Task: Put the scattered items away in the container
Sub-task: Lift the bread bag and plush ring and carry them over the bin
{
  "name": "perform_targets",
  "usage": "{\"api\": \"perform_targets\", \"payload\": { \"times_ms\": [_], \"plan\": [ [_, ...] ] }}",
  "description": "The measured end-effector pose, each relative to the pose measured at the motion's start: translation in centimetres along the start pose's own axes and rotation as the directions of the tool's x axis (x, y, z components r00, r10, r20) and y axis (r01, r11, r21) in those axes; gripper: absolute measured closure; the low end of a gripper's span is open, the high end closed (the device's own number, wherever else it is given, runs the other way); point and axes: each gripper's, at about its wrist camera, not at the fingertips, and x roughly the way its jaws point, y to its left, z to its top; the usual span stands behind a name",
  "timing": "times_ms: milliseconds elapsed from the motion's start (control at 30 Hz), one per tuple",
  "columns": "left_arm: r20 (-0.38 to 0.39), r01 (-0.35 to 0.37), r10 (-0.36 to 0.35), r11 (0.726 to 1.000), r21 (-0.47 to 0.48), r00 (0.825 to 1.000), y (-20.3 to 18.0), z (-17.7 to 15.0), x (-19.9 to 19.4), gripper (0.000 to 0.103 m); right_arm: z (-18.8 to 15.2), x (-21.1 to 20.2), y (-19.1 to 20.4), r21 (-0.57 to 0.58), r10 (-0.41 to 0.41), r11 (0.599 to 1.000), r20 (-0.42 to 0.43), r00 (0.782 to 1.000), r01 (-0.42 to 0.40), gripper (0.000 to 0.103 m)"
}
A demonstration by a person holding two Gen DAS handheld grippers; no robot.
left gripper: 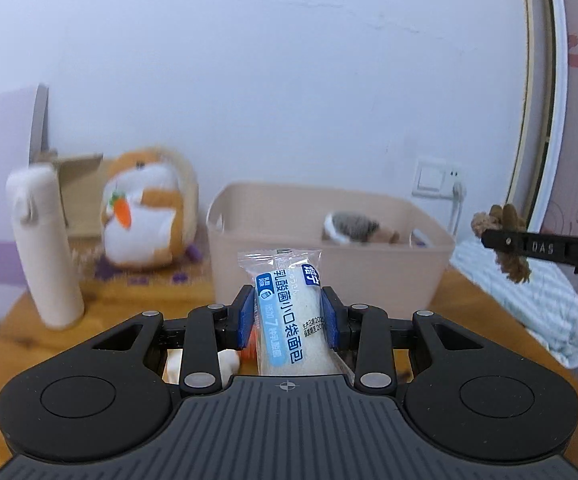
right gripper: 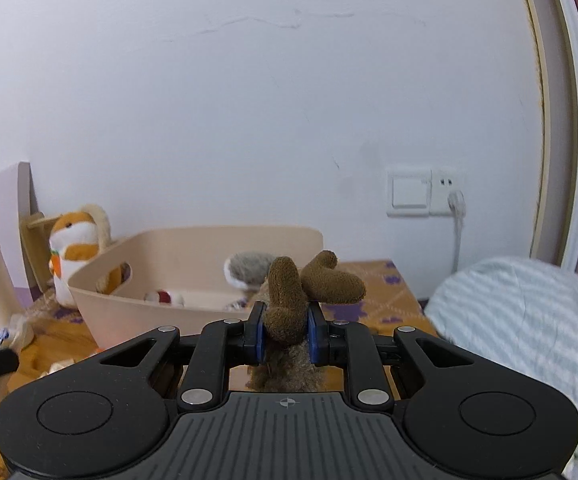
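My left gripper [left gripper: 288, 316] is shut on a clear-wrapped bread packet [left gripper: 292, 312] with blue print, held up in front of the beige plastic bin [left gripper: 249, 276]. My right gripper [right gripper: 287, 334] is shut on a brown plush toy [right gripper: 289, 300], held just before the bin [right gripper: 137, 280]. The right gripper and its toy [left gripper: 509, 268] also show at the far right of the left wrist view. Inside the bin lie a grey-and-white plush [left gripper: 351, 228] and a small red-and-white item [right gripper: 163, 297].
An orange-and-white hamster plush with a carrot [left gripper: 145, 216] sits left of the bin, next to a cream bottle [left gripper: 45, 244] and a cardboard box [left gripper: 79, 184]. A striped towel [right gripper: 521, 320] lies on the right. A wall socket with a plug [right gripper: 455, 200] is behind.
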Motion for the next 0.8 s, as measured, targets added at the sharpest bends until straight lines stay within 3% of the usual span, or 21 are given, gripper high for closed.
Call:
{"api": "perform_targets", "payload": {
  "times_ms": [500, 800],
  "plan": [
    [0.139, -0.027, 0.01, 0.992, 0.124, 0.99, -3.3, 6.1, 2.2, 0.068, 4.3, 0.4, 2.8, -0.069, 0.035, 0.997, 0.105, 0.994, -0.028, 0.085],
    [0.149, -0.085, 0.067, 0.99, 0.116, 0.987, -4.0, 7.7, 6.4, 0.068, 5.2, 2.2, 4.0, -0.1, 0.051, 0.994, 0.12, 0.991, -0.039, 0.085]
  ]
}}
